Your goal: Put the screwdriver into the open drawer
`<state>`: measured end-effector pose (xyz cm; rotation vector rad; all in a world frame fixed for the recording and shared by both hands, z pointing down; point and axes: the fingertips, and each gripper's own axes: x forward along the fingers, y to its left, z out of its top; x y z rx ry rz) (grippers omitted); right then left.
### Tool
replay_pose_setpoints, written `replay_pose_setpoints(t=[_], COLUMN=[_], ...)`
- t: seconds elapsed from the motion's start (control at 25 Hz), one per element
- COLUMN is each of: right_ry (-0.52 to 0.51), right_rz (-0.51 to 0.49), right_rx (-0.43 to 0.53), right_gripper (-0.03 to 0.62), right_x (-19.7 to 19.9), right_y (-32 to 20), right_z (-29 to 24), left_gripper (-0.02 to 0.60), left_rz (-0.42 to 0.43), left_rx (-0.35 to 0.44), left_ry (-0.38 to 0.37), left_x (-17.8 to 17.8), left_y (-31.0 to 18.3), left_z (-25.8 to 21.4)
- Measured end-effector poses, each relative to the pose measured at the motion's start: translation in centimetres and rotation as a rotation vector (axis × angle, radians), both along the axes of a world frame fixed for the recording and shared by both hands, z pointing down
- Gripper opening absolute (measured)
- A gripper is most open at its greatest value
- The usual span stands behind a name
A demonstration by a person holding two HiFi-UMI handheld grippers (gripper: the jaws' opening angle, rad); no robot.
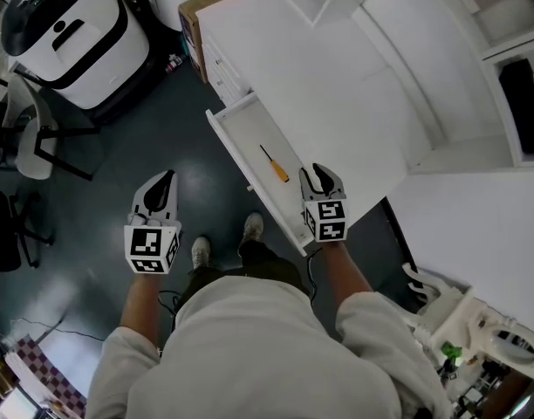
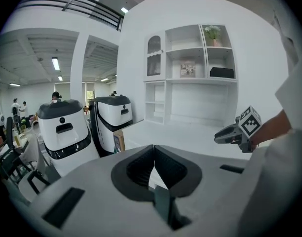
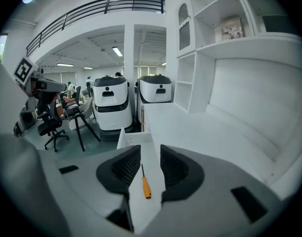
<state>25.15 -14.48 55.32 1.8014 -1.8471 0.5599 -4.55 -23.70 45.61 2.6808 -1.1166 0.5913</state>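
Observation:
The screwdriver (image 1: 275,165), orange handle with a thin dark shaft, lies flat inside the open white drawer (image 1: 241,138). In the right gripper view the screwdriver (image 3: 145,183) lies below and between the jaws, untouched. My right gripper (image 1: 319,178) hangs open over the drawer's near end, nothing held. My left gripper (image 1: 161,186) is shut and empty, out over the dark floor left of the drawer. In the left gripper view my left gripper (image 2: 154,158) has its pads together, and the right gripper (image 2: 238,130) shows at the right edge.
The drawer sticks out from a white counter (image 1: 337,85) with shelving (image 3: 210,38) behind. Two white robot units (image 1: 71,24) stand on the floor at the far left. Office chairs (image 3: 57,122) and a black chair (image 1: 5,225) are nearby. My shoes (image 1: 254,226) stand by the drawer front.

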Motion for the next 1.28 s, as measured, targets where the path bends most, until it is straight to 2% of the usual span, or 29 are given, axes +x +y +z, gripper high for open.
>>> replay_pose_setpoints(t=[0.4,0.68,0.92,1.28], right_ry=[0.001,0.022,0.050,0.078], right_rz=[0.189,0.310,0.406,0.504], right_rx=[0.181,0.282,0.323,0.360], right_gripper=[0.118,0.072,0.005,0.003], right_x=[2.2,3.3,3.6,3.5], right_y=[4.4,8.4,12.0,15.5], right_z=[-7.3,-10.9,-12.5,-13.6], left_gripper=[0.006,0.006,0.006,0.005], left_rz=[0.114,0.194,0.253,0.315], left_rx=[0.049,0.067,0.072,0.079], left_ry=[0.032,0.044,0.055,0.061], left_x=[3.3,5.6,7.2,8.6], left_y=[-0.6,-0.3,0.5,1.7], left_z=[-2.2,-3.1,-3.6,-4.1])
